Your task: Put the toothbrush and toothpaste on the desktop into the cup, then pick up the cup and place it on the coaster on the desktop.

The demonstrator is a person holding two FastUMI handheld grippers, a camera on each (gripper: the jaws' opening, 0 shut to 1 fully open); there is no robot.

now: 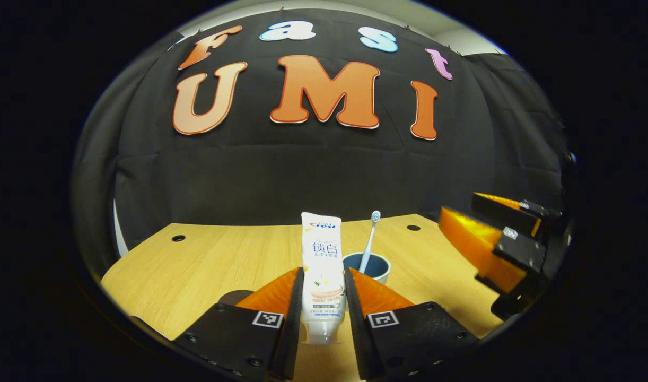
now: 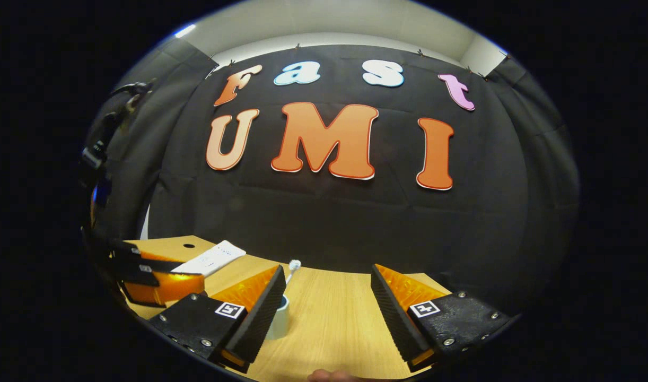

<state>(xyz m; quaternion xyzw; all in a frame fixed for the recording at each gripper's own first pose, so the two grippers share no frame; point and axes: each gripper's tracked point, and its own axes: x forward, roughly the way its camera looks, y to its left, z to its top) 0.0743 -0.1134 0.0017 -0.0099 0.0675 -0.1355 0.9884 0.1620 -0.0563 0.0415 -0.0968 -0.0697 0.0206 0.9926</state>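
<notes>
In the left gripper view my left gripper (image 1: 324, 273) is shut on a white toothpaste tube (image 1: 323, 265), which it holds upright above the wooden desktop (image 1: 196, 260). Just behind it on the right stands the cup (image 1: 374, 268), white outside and blue inside, with a white toothbrush (image 1: 370, 239) leaning in it, head up. A dark round coaster (image 1: 233, 297) peeks out behind the left finger. In the right gripper view my right gripper (image 2: 326, 310) is open over the desktop (image 2: 334, 302), the cup (image 2: 279, 318) half hidden by its left finger. The toothbrush (image 2: 293, 267) rises above that finger.
The right gripper (image 1: 458, 204) hangs open at the right edge of the left gripper view. The left gripper (image 2: 189, 270) with the toothpaste tube (image 2: 210, 259) sits at the far left of the right gripper view. Small round holes (image 1: 178, 238) mark the desktop's back corners.
</notes>
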